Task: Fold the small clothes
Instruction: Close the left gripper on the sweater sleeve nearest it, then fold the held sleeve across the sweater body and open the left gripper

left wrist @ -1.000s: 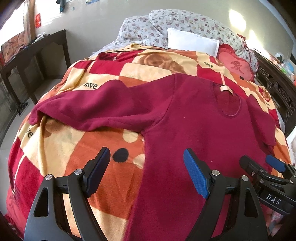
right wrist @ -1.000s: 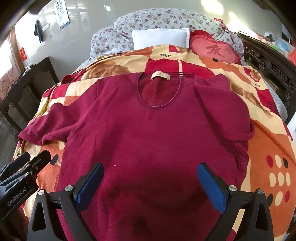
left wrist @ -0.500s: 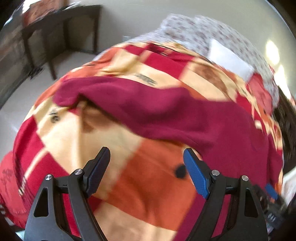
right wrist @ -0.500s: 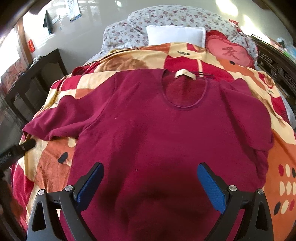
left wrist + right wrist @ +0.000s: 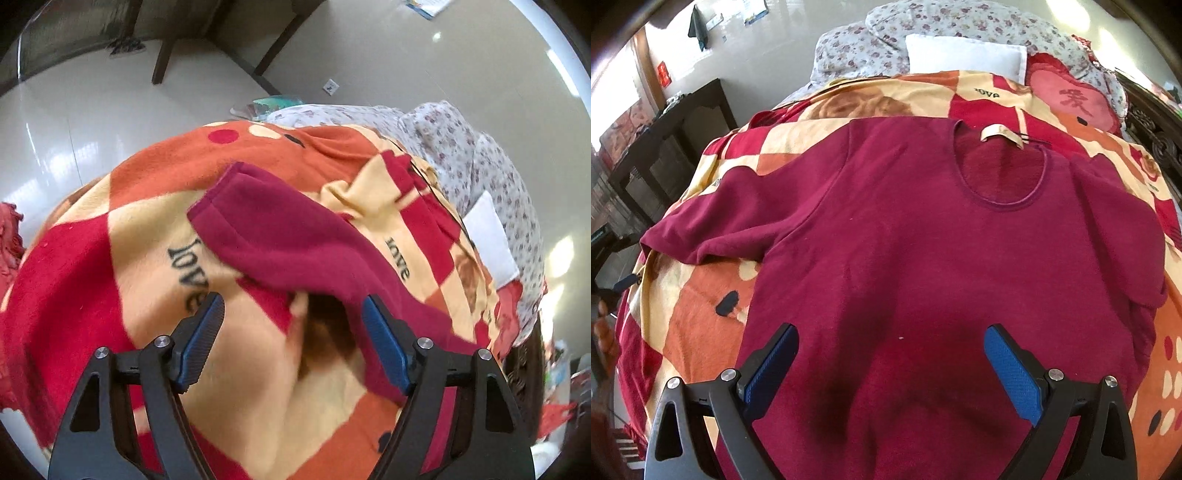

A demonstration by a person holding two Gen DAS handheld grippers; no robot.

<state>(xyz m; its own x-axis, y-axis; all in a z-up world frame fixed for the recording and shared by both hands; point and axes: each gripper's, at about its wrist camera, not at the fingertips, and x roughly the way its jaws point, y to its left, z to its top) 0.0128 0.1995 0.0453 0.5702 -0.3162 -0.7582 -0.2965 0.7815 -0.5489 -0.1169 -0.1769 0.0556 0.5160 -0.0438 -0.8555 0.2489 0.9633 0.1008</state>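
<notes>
One maroon top [image 5: 923, 258] lies face-up and spread on the patterned blanket [image 5: 701, 314] of the bed, neckline toward the pillows [image 5: 964, 55]. Left claw [image 5: 293, 332] — jaws wide, just closing a little, nothing pinched yet — sits over the outstretched sleeve [image 5: 280, 236], short of its cuff. Right claw [image 5: 888, 363] hovers released above the lower body, empty. Advice: pinch the sleeve near the cuff, both layers, then carry it flat across the chest — avoid snagging the blanket underneath.
</notes>
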